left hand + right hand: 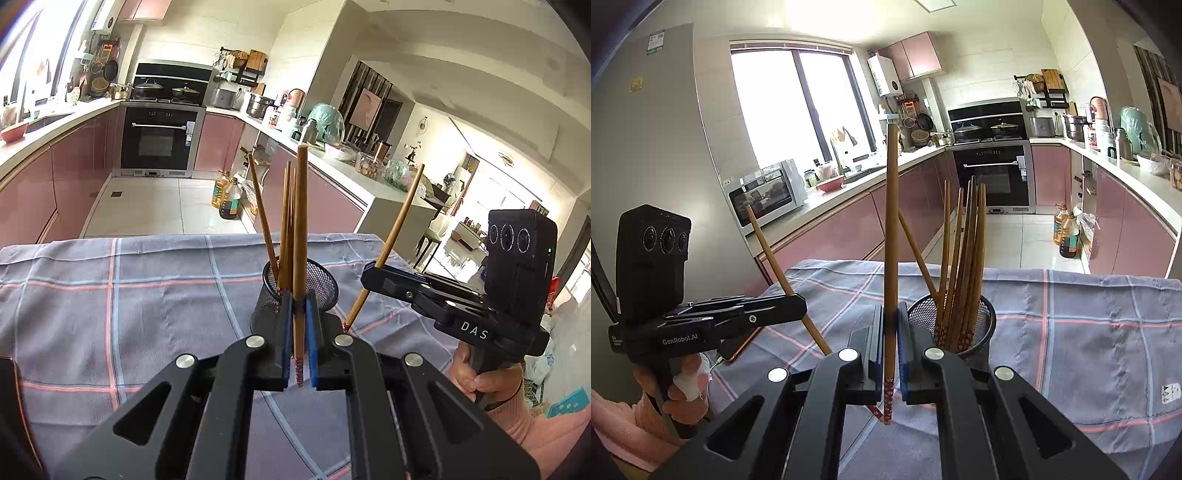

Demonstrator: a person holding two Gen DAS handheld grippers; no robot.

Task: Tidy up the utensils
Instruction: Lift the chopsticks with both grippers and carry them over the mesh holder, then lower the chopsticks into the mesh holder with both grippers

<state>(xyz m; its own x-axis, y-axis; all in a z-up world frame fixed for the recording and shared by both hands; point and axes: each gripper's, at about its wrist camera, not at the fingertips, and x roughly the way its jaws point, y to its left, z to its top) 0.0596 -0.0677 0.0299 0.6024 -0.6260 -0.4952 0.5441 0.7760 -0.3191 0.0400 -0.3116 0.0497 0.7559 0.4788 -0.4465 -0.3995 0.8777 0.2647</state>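
- Left gripper [298,345]: fingers closed tight on one wooden chopstick [300,240], held nearly upright, patterned end hanging just below the blue pads [286,332].
- Same left gripper seen from the right camera [798,308]: chopstick [783,273] tilted, clamped near its lower half, patterned tip low above the cloth.
- Right gripper [889,354]: fingers also closed tight on a second chopstick [891,240], upright, patterned end sticking out under the pads.
- Right gripper from the left camera [369,273]: its chopstick [397,229] leaning to the right, red tip close above the cloth, not clear whether touching.
- Black mesh cup [982,332] on the checked tablecloth [1089,332], just behind both grippers, slightly right of the right one.
- In the cup: a bundle of chopsticks [964,266], patterned ends down, thick ends up, one leaning away to the left.
- Cup [325,284] from the left camera directly behind the left fingers, between the two grippers.
- One hand [476,373] around the right handle, pink sleeve [535,424] behind it.
- Kitchen behind: oven [159,138], pink cabinets [74,166], oil bottles [227,197] on the floor.
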